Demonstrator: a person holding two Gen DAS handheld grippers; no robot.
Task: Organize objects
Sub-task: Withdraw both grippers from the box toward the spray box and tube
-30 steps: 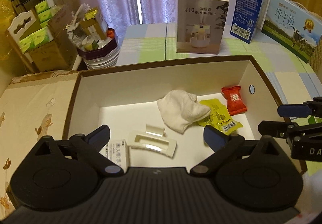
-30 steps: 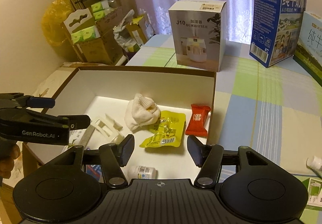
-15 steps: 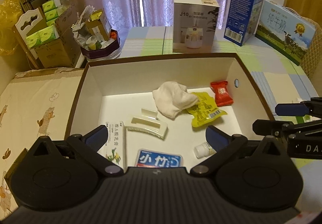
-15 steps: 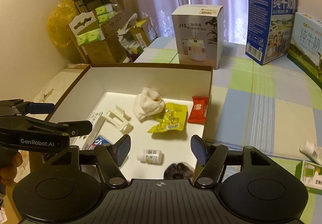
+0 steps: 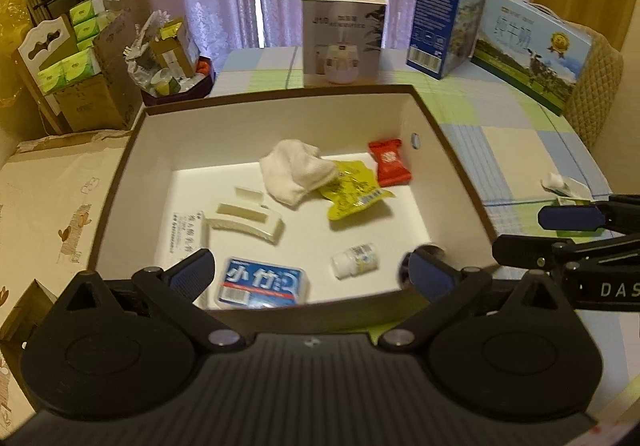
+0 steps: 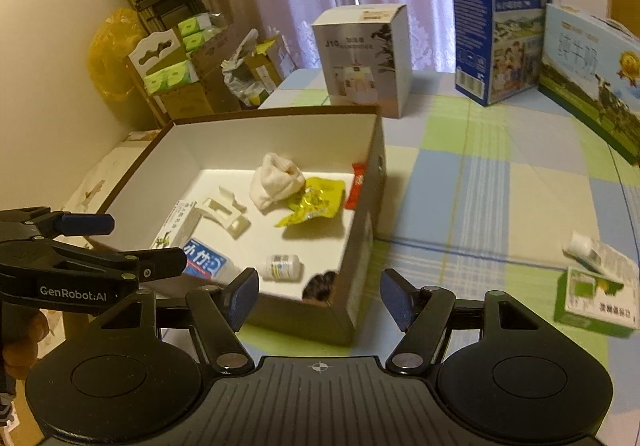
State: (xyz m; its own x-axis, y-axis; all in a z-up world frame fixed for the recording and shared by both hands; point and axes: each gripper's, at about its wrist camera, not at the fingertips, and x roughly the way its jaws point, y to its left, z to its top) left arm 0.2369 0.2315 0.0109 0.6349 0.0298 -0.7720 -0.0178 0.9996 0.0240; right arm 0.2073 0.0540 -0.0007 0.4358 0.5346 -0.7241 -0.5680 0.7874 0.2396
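Observation:
An open box (image 5: pixel 280 95) with a brown rim and white inside holds a white sock (image 5: pixel 294 175), a yellow packet (image 5: pixel 354 191), a red packet (image 5: pixel 389 161), a white hair clip (image 5: pixel 250 219), a white carton (image 5: pixel 186 228), a blue pack (image 5: pixel 262 284) and a small white bottle (image 5: pixel 356 260). My left gripper (image 5: pixel 308 272) hangs wide open above the box's near wall, empty. My right gripper (image 6: pixel 320 296) is open and empty over the near right corner of the box (image 6: pixel 272 113). A tube (image 6: pixel 596 250) and a green-and-white carton (image 6: pixel 600 302) lie on the checked cloth to its right.
A humidifier box (image 5: pixel 342 33), a blue milk carton (image 5: pixel 448 9) and a milk gift box (image 5: pixel 532 45) stand behind the box. Cardboard boxes of tissues (image 5: pixel 76 77) and a bowl of clutter (image 5: pixel 172 61) crowd the left. A hand (image 6: pixel 20 342) holds the left gripper.
Both grippers have drawn back from the box, so its near part with the blue pack and the bottle has come into view. The right jaws have widened a little.

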